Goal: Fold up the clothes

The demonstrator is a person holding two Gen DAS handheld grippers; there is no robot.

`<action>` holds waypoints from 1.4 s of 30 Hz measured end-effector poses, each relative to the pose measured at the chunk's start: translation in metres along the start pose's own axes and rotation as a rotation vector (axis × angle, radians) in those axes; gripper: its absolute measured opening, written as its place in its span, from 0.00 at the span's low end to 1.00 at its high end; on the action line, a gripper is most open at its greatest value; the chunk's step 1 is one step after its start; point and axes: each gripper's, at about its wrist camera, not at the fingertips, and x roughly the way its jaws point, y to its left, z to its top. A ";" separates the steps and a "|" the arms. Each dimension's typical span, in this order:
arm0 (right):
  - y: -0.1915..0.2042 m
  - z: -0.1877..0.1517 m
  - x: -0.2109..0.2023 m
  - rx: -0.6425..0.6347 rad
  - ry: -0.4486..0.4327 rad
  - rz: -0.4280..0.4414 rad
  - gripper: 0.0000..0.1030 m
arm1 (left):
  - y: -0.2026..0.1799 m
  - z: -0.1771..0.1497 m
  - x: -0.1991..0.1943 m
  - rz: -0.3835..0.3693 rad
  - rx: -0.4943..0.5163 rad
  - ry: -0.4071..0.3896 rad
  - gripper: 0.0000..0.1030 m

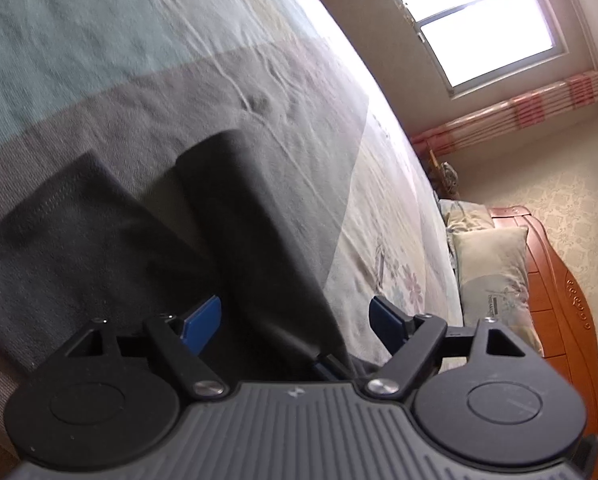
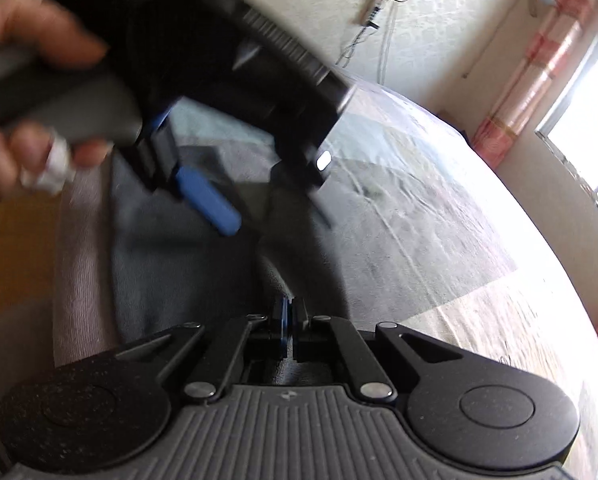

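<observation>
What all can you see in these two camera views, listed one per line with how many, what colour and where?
Dark trousers: one, charcoal grey, laid on the bed, two legs stretching away from the left gripper.
Bedspread: one, pale teal, grey and floral cream, covering the bed.
Pillows: two, cream floral, at the headboard.
Headboard: one, orange-brown wood, far right.
Window: one, bright, white frame, upper right.
Curtain: one, pink and cream stripes, beside the window.
Left gripper: one, black with blue pads, open over a trouser leg.
Right gripper: one, black with blue pads, shut, with dark cloth right at its tips.
Hand: one, gripping the left gripper's handle, with a ring.
</observation>
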 end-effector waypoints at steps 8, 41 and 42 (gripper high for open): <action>-0.016 0.007 -0.004 0.076 -0.021 0.034 0.03 | 0.017 0.003 0.031 -0.150 -0.123 0.022 0.82; 0.005 0.014 0.023 -0.067 -0.085 -0.141 0.06 | 0.033 0.001 0.009 -0.299 -0.145 -0.088 0.82; 0.004 0.014 0.022 -0.052 -0.086 -0.125 0.06 | 0.035 0.002 0.007 -0.303 -0.156 -0.111 0.81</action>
